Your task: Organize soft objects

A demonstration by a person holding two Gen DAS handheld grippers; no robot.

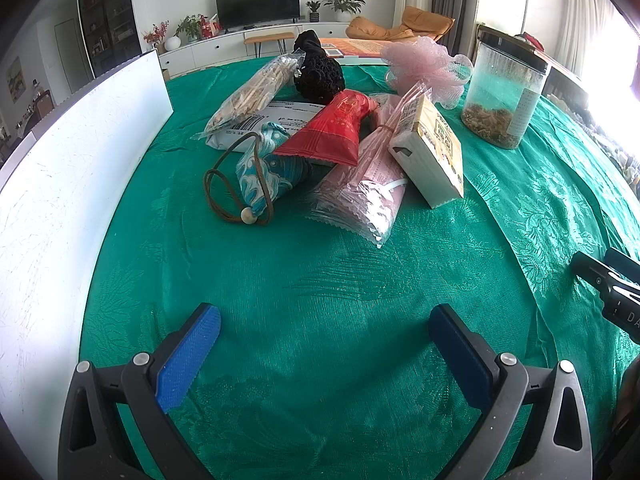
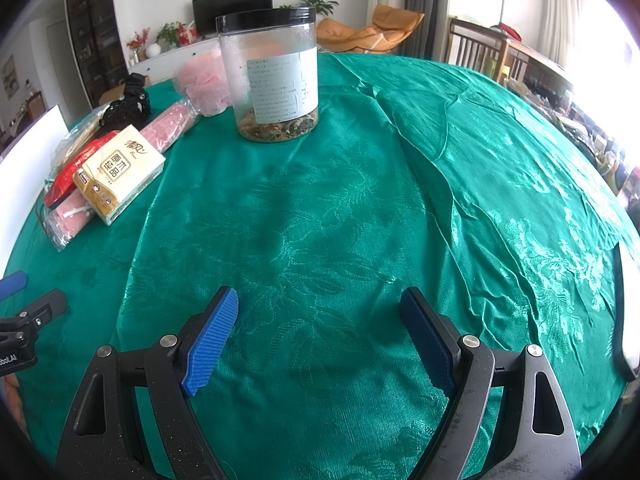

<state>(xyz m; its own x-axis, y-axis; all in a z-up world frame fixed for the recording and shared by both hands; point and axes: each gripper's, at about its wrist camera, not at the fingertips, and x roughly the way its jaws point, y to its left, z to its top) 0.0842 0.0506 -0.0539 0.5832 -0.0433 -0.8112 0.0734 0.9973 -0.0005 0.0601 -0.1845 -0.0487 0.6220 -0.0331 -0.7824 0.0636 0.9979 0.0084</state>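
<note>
Left wrist: your left gripper (image 1: 325,354) fingers spread, empty, over green table (image 1: 320,280); soft pile (image 1: 320,140) mid-table, toward far edge. Right gripper (image 2: 319,336) spread too, jar (image 2: 272,76) beyond.

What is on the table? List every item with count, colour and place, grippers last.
tablecloth: 1, green, covers the table
white board: 1, white, standing at the left edge
jar: 1, clear with black lid, far side, apart from the pile
bath pouf: 1, pink, beside the jar
black bundle: 1, black, back of the pile
stick packet: 1, clear, left back of the pile
mailer: 1, white, under the pile
red packet: 1, red, middle of the pile
pouch: 1, blue-white with brown cord, front left
pink packet: 1, pink, front of the pile
tissue pack: 1, yellow-white, leaning on the pink packet
left hand-held gripper: 1, blue pads, open, empty
right hand-held gripper: 1, blue pads, open, empty
</note>
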